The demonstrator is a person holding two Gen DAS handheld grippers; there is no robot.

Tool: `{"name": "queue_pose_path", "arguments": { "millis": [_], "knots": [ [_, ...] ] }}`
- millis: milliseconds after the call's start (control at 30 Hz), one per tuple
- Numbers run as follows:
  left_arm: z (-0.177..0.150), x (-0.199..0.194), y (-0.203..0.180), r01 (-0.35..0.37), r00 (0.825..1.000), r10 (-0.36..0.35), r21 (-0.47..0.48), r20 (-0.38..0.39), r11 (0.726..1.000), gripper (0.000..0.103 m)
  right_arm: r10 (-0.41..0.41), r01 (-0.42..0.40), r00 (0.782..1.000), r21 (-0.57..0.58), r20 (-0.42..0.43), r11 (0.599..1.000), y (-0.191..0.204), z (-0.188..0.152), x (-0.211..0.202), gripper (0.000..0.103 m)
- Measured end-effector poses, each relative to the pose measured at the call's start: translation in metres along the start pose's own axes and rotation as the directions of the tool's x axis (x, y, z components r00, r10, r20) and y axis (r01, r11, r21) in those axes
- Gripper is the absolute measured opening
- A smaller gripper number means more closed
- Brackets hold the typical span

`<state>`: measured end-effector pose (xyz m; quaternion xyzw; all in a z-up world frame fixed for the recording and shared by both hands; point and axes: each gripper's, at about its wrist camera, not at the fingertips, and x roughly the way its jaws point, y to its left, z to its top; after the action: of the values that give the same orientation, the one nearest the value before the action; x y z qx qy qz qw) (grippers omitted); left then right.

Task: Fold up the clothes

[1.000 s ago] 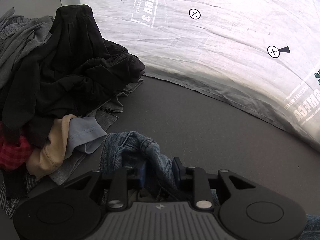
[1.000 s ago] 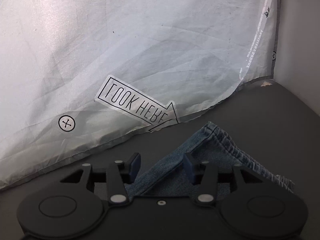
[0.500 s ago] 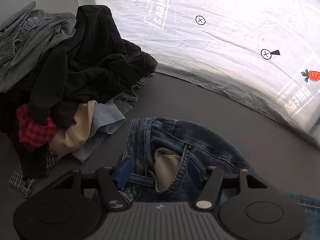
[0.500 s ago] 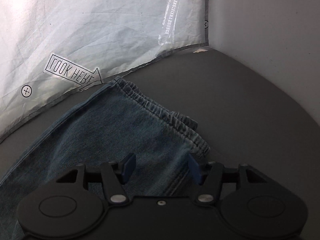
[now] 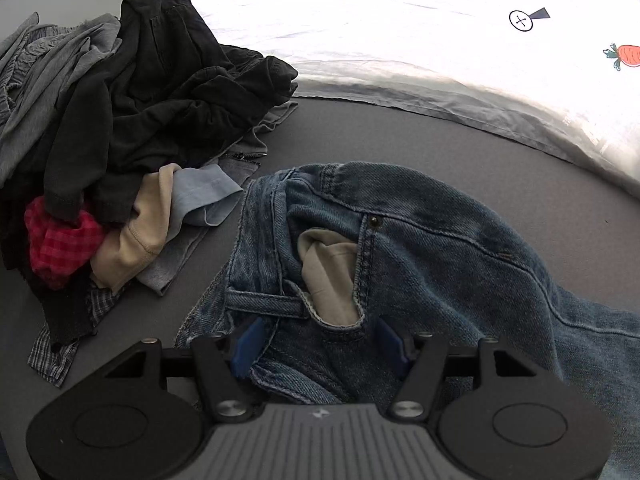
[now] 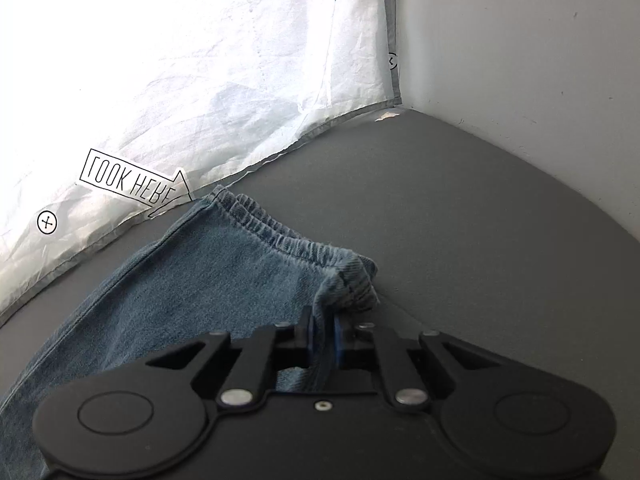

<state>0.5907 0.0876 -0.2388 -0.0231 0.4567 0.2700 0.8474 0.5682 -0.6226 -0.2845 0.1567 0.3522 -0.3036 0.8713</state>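
While right fingers (image 6: 323,334) pinch the jeans (image 6: 192,292), the hem hides their tips.

Left wrist view looking low and close over the jeans' (image 5: 420,248) waistband toward the far sheet (image 5: 420,40), right wrist view hovering close over their hem (image 6: 280,236), both sharing jeans, sheet, table (image 6: 460,220).

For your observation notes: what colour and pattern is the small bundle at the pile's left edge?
Red-and-dark check: the bundle, clearest in the left wrist view.
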Motion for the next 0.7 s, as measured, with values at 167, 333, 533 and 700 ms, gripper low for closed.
{"name": "queue_pose_path", "arguments": {
  "millis": [167,333,533,700],
  "knots": [
    [-0.002,0.004,0.002,0.006,1.0,-0.006,-0.002,-0.006,1.0,0.066,0.033,-0.011,0.99,-0.16,0.14,0.987,0.016,0.021,-0.025,0.007],
    [-0.005,0.007,-0.001,0.011,1.0,-0.011,0.009,-0.009,1.0,0.071,0.021,-0.012,0.995,-0.093,0.099,0.996,0.008,0.033,-0.002,0.007],
    [-0.007,0.0,0.0,0.024,1.0,-0.023,0.06,-0.021,0.998,0.072,-0.105,0.1,0.994,-0.118,-0.034,0.988,0.005,0.002,0.03,0.034],
    [-0.018,-0.011,0.008,0.033,0.999,-0.03,0.072,-0.037,0.997,0.075,-0.099,0.101,0.995,-0.173,0.02,0.98,0.011,-0.021,-0.012,0.049]
  ]
}}
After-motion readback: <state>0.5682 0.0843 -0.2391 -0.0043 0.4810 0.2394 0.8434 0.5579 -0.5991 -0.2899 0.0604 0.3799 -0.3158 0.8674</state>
